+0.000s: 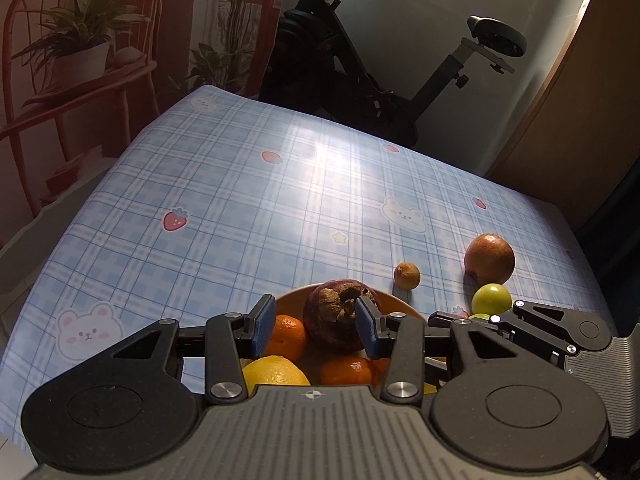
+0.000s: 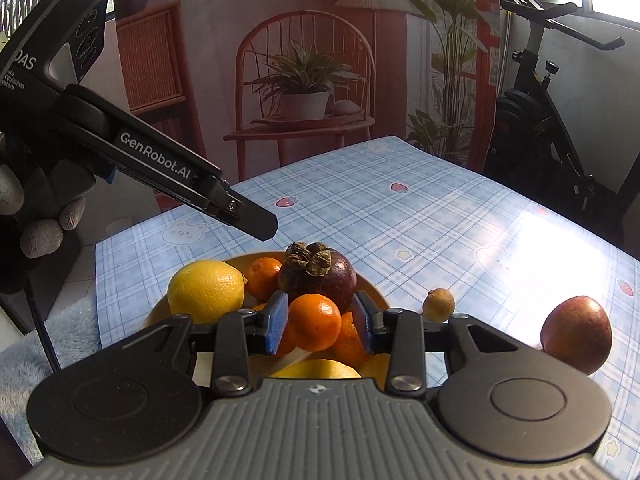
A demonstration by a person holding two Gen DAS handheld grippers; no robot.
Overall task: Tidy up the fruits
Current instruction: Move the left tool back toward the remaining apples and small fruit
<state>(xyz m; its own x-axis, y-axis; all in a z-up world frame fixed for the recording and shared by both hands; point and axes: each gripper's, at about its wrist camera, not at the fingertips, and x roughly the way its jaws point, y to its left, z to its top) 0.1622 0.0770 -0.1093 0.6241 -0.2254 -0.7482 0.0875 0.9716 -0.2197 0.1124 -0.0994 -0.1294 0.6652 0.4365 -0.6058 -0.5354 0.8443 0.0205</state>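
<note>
An orange bowl (image 2: 370,284) holds a dark mangosteen (image 2: 320,276), a lemon (image 2: 206,290) and several tangerines. My right gripper (image 2: 322,326) is open at the bowl's near side. Its blue pads stand narrowly apart and frame the top tangerine (image 2: 316,322), which lies just beyond them. My left gripper (image 1: 316,326) is open and empty above the bowl (image 1: 396,304). It frames the mangosteen (image 1: 336,316) from above without touching it. A pomegranate (image 1: 490,258), a small brown fruit (image 1: 407,276) and a green fruit (image 1: 492,298) lie on the cloth to the right. The right gripper (image 1: 434,318) partly hides the green fruit.
The blue checked tablecloth (image 1: 240,184) stretches away behind the bowl. An exercise bike (image 1: 360,60) stands past the far edge, a wooden panel (image 1: 580,112) at the right. A gloved hand (image 2: 36,216) carries the left gripper (image 2: 262,228). A pale rug (image 2: 44,340) lies below the table's left edge.
</note>
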